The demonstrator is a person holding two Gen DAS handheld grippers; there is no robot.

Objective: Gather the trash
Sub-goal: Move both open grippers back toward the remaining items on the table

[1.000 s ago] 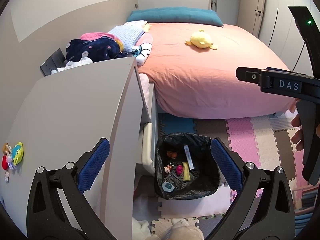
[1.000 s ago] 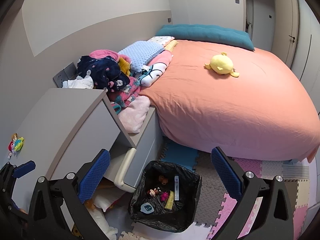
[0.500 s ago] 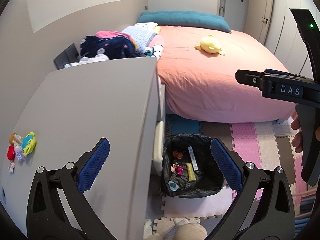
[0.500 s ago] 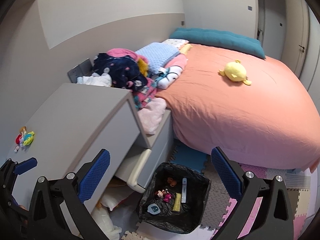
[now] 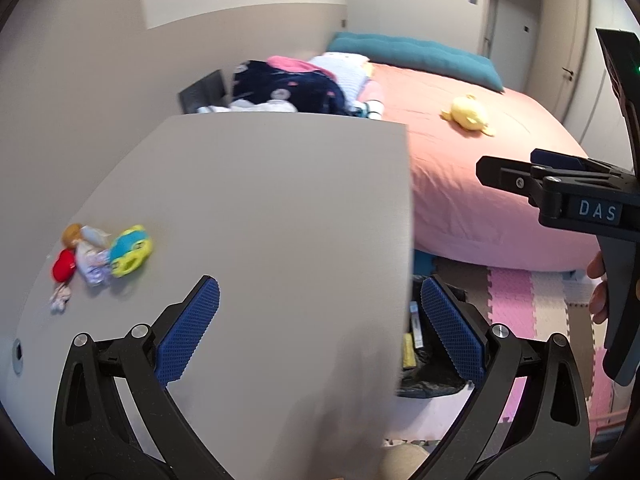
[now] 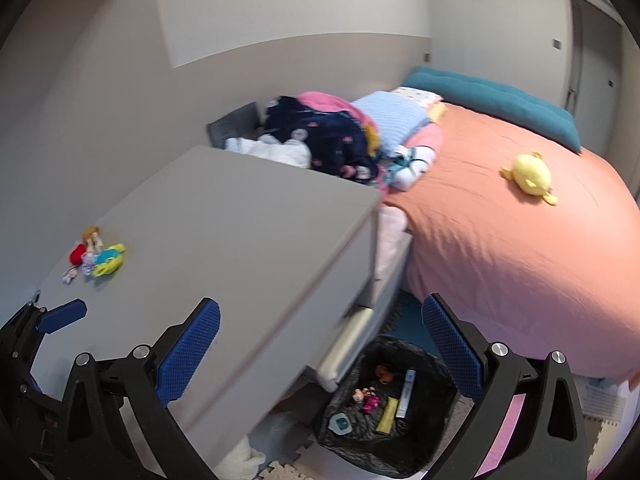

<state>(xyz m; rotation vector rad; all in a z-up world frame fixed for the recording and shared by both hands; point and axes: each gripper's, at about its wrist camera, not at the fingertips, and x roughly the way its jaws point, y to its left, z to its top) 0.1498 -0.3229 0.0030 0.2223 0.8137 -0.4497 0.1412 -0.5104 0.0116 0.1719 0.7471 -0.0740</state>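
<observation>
A cluster of small colourful toy pieces (image 5: 102, 256) lies on the grey dresser top (image 5: 260, 220), far left; it also shows in the right wrist view (image 6: 96, 258). A black-lined trash bin (image 6: 384, 404) with several small items inside stands on the floor beside the dresser, mostly hidden in the left wrist view (image 5: 420, 344). My left gripper (image 5: 320, 330) is open and empty above the dresser's right edge. My right gripper (image 6: 320, 346) is open and empty, above the dresser corner and bin.
A bed with a salmon cover (image 6: 500, 240) carries a yellow plush (image 6: 528, 178) and a teal pillow (image 6: 492, 102). Piled clothes (image 6: 320, 136) sit behind the dresser. A dresser drawer (image 6: 348, 344) is pulled out. Foam mats (image 5: 540, 304) cover the floor.
Both views have swung left and up over the dresser top. The toy pieces have come closer toward centre; the bin has slid behind the dresser edge in the left view.
</observation>
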